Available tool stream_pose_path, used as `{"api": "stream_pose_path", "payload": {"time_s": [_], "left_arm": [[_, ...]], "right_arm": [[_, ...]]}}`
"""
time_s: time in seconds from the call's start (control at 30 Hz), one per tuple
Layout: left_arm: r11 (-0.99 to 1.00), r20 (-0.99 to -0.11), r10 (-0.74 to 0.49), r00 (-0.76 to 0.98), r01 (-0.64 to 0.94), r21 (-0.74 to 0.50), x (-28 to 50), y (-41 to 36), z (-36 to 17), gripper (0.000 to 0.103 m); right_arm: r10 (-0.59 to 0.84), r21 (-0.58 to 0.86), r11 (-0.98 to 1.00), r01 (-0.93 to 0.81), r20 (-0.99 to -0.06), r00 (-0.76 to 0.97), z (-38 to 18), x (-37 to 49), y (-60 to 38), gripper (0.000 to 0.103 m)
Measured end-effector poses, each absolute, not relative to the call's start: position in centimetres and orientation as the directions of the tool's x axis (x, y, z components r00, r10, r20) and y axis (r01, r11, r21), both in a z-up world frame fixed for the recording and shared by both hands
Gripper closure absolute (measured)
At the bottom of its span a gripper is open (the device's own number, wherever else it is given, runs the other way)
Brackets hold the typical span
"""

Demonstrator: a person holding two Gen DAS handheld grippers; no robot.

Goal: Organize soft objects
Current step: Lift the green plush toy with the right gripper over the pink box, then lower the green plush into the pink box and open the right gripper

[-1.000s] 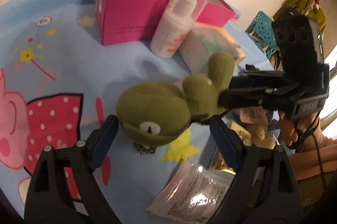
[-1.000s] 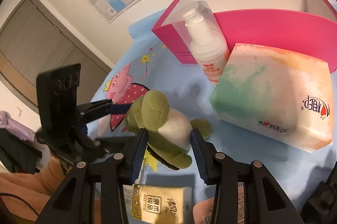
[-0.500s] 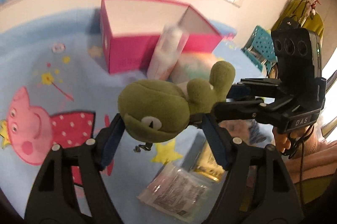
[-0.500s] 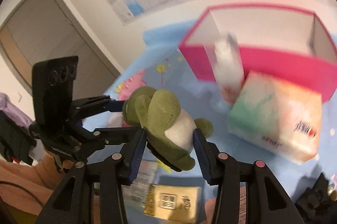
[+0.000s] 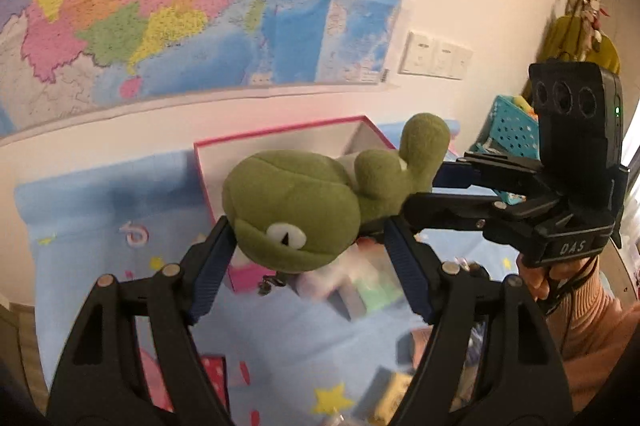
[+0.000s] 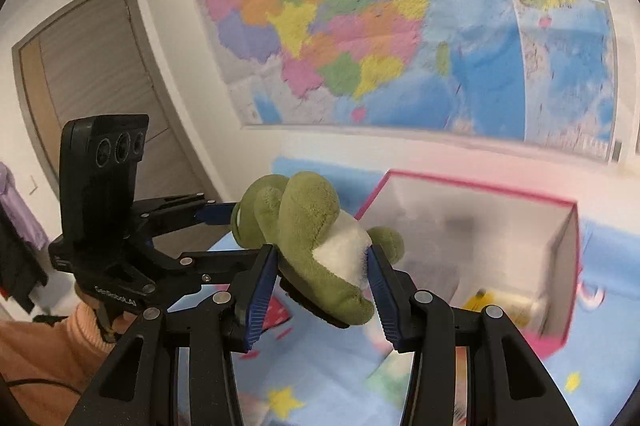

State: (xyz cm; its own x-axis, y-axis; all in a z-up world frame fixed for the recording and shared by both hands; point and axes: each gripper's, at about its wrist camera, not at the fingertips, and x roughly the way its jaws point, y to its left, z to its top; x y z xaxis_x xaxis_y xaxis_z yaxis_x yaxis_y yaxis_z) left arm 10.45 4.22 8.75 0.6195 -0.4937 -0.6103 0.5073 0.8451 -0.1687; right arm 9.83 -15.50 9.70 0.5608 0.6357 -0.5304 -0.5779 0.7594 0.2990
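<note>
A large coloured map (image 5: pixel 168 6) is seen fixed to the wall, with a white switch plate (image 5: pixel 436 56) to its right. A grey door (image 6: pixel 92 78) is shown at the left of the right wrist view. A blue cartoon-printed cloth (image 5: pixel 100 226) is spread over the bench, and a turquoise perforated basket (image 5: pixel 508 134) is visible at the far right.

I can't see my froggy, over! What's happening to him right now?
Left gripper shut on green plush frog, at its head. Right gripper shut on its body. Frog lifted, in front of open pink box. Nothing between frog and box.
</note>
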Motion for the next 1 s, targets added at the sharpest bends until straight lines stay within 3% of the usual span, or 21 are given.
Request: {"api": "stream_pose_path", "payload": {"time_s": [0.57, 0.67, 0.77, 1.0], "left_arm": [[0.906, -0.781, -0.393, 0.486, 0.351, -0.237, 23.5, 0.8, 0.9, 0.027], [0.929, -0.787, -0.335, 0.518, 0.319, -0.186, 24.2, 0.7, 0.8, 0.030], [0.929, -0.786, -0.347, 0.512, 0.302, -0.213, 24.5, 0.9, 0.9, 0.029], [0.939, -0.751, -0.325, 0.575, 0.288, -0.186, 23.1, 0.7, 2.3, 0.029]], "right_arm": [[0.576, 0.406, 0.814, -0.416, -0.660, 0.482, 1.3, 23.5, -17.3, 0.055], [0.558, 0.421, 0.828, -0.370, -0.686, 0.468, 0.2, 25.2, -16.9, 0.055], [0.526, 0.408, 0.849, -0.335, -0.705, 0.475, -0.1, 25.9, -16.9, 0.049], [0.544, 0.421, 0.837, -0.349, -0.706, 0.454, 0.0, 24.0, -17.2, 0.048]]}}
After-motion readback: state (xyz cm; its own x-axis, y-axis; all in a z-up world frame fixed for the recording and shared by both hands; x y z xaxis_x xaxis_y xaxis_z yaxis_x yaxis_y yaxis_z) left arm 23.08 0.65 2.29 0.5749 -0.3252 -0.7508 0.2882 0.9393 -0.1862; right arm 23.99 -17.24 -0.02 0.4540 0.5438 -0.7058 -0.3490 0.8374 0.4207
